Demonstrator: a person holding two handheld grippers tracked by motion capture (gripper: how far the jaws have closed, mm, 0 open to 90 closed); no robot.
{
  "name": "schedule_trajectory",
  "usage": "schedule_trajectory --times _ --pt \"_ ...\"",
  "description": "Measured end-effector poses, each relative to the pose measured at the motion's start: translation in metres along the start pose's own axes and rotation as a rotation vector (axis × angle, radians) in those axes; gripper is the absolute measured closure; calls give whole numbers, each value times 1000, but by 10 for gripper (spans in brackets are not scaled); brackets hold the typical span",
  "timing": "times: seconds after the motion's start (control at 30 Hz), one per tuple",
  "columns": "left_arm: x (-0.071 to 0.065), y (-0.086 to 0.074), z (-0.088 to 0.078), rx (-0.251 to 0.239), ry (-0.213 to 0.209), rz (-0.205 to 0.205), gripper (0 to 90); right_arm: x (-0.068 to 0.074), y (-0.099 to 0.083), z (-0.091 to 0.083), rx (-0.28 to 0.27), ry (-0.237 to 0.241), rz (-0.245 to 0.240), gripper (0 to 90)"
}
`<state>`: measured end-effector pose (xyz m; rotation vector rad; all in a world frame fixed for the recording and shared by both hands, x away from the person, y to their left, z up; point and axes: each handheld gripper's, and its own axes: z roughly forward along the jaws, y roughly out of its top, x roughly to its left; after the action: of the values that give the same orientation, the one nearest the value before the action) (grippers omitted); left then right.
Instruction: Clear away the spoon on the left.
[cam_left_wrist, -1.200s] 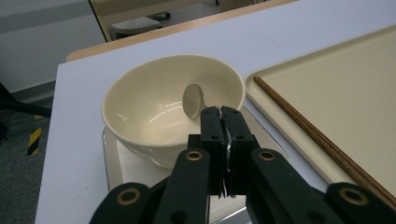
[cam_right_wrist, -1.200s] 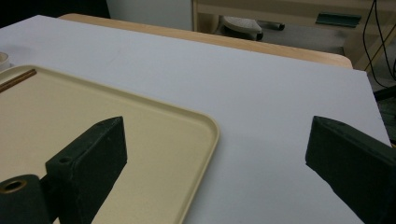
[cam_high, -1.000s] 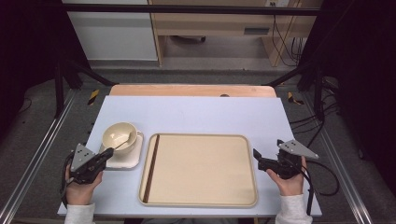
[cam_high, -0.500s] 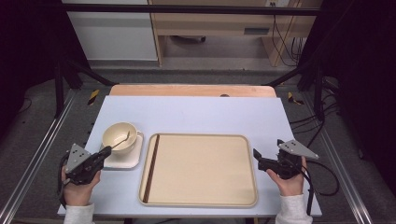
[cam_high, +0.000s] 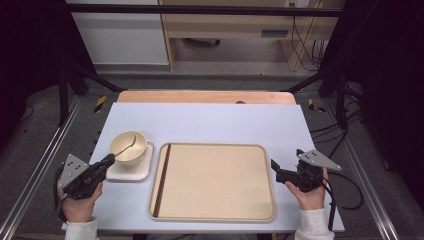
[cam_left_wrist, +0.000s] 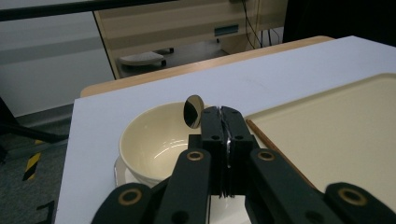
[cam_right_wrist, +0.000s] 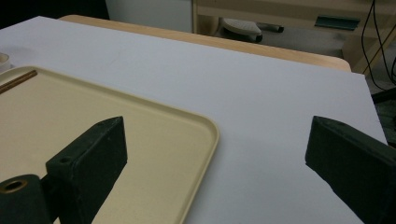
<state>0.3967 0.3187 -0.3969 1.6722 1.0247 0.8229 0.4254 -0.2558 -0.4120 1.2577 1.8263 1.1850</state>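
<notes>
- Left tongs (cam_high: 109, 161) clamped shut on spoon (cam_high: 125, 147) handle; in the left gripper view the black jaws meet with the thin metal handle pinched between them.
- Spoon: shiny metal, oval mirror-like bowl (cam_left_wrist: 192, 111) raised on edge above the cream bowl's rim; in the high view it slants from the tongs up over the bowl's hollow.
- Cream bowl (cam_high: 128, 147): round, glossy, smooth inside wall, sits on a white square plate (cam_high: 131, 171) with rounded corners, at the bench's left front.
- Left gripper view gives the glare inside the bowl (cam_left_wrist: 154, 140) and the spoon's reflective face; high view gives the plate's outline and the spoon's full slant.
- Tray (cam_high: 215, 215): beige, matte, rectangular, raised rim and rounded corners, just right of the plate, narrow gap between them.
- Brown chopsticks (cam_high: 162, 180) lie straight along the tray's left inner edge; the right gripper view catches only their tip (cam_right_wrist: 18, 80).
- Right tongs (cam_high: 274, 169) spread wide with nothing between them, off the tray's right rim; right gripper view shows the blunt black pads (cam_right_wrist: 93, 158) over the tray corner and bare bench.
- Bench (cam_high: 210, 125): pale blue-white smooth top, wooden strip along the far edge; broad free surface behind bowl and tray, thin strip at the front edge.
</notes>
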Motion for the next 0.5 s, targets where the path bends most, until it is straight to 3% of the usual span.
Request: schedule_trajectory --times 0.5 --pt "-30 22 -10 -65 -58 57 889 3 3 -2 -5 8 -9 57"
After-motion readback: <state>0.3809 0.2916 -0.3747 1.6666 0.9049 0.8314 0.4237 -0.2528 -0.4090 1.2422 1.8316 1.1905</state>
